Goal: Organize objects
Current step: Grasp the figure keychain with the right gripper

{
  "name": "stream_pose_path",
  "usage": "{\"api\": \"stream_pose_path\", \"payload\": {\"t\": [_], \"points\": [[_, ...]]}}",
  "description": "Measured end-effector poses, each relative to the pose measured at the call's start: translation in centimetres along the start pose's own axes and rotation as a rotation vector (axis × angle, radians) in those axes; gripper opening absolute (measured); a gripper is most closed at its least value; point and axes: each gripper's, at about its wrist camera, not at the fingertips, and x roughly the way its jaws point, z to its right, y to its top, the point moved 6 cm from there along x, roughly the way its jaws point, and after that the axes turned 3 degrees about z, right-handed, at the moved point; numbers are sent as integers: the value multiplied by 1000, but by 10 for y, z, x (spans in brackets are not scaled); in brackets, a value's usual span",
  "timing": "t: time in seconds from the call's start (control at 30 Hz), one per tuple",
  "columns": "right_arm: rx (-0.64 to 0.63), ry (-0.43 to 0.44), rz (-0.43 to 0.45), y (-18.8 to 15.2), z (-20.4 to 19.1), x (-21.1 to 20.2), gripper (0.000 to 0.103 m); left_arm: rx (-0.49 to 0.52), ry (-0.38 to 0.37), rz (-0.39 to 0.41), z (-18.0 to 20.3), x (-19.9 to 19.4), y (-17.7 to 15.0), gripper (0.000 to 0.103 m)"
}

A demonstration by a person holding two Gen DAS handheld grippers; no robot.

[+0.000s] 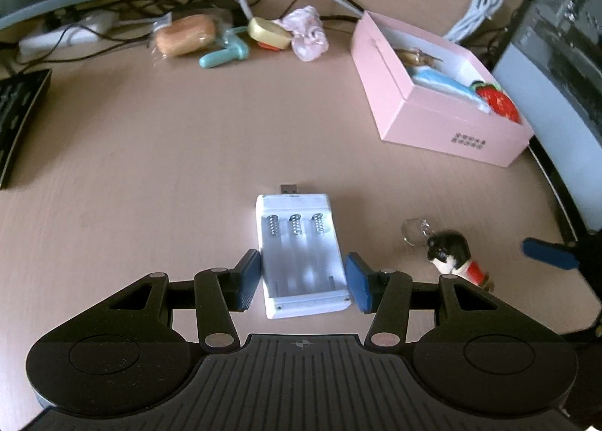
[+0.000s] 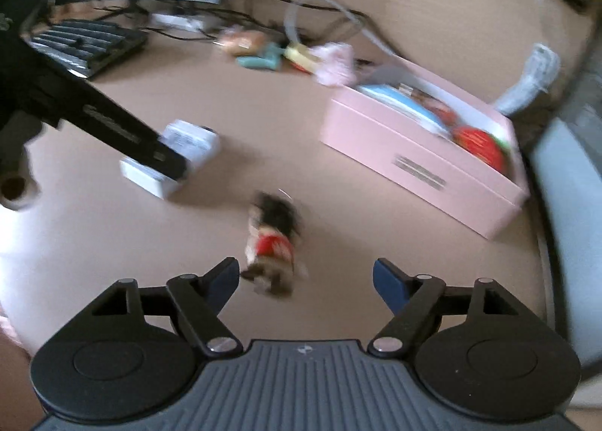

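A white battery charger (image 1: 303, 256) with a USB plug lies on the desk between the fingers of my left gripper (image 1: 303, 282); the blue pads stand at its two sides with slight gaps, so the gripper reads open. A small doll keychain (image 1: 453, 256) in a red top lies to its right. My right gripper (image 2: 305, 280) is open and empty, with the doll (image 2: 272, 246) just ahead of its left finger. The charger (image 2: 173, 156) shows blurred at left. A pink box (image 1: 444, 107) holds a strawberry toy and other items.
At the back lie a wrapped bun (image 1: 184, 34), a teal toy (image 1: 225, 53), a yellow-lidded item (image 1: 269, 34) and a pink scrunchie (image 1: 306, 32) among cables. A keyboard (image 1: 19, 119) sits at left. A white cable bundle (image 1: 479, 6) lies behind the box.
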Motion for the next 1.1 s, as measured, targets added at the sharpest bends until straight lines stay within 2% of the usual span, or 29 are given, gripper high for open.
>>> {"api": "stream_pose_path", "payload": {"t": [0.1,0.2,0.27,0.4,0.83,0.93,1.03,1.1], "points": [[73,-37,-15,-8,17,-5,79,13,10,7,3,-1,-2,54],[144,13,-1,-8,18,-8,79,13,13,5,3,0,-2,54],[149,38,7,-4,10,-6,79,16,16,5,4,-1,-3,55],[130,59,-2,3,-7,3,69,23,19,7,4,-3,-5,55],[186,60,-50,-8,4,15,70,31,19,17,2,-9,-13,55],[176,16,-46,-11,14,16,73,31,17,17,1,-9,-14,55],[170,-99,-40,-14,31,15,73,32,15,17,1,-9,-14,55],[197,-103,-31,-13,38,12,73,30,15,17,0,-9,-14,55]]}}
